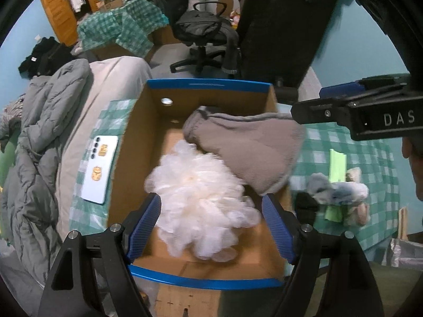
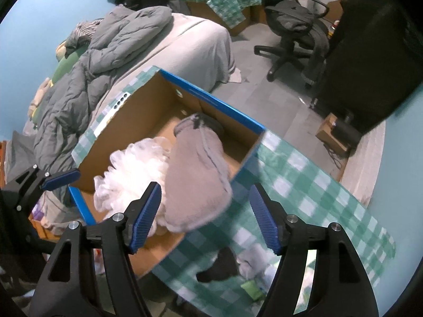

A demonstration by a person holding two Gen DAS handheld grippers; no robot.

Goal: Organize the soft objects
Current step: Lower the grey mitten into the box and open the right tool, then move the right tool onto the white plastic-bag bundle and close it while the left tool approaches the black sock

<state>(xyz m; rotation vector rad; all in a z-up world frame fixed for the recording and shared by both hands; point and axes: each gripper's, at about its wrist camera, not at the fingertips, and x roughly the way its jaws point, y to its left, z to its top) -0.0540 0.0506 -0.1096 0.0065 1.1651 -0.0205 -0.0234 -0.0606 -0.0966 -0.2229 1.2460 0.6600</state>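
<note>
Both grippers' jaws wide, empty, over blue-rimmed cardboard box [image 1: 208, 85].
White mesh pouf [image 1: 201, 198] blurred; grey padded mitt [image 1: 251, 148] overhangs rim; left gripper [image 1: 211, 227], right gripper [image 2: 205, 218].

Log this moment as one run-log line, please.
left gripper: open, empty | right gripper: open, empty | white pouf, grey cloth: in cardboard box

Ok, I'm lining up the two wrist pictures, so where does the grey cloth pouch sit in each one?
Left wrist view: the grey pouch lies right of centre in the cardboard box, draped over its right wall.
Right wrist view: the grey pouch is at centre, over the box's near-right wall.
Shared landmark: the white puff beside it.
</note>
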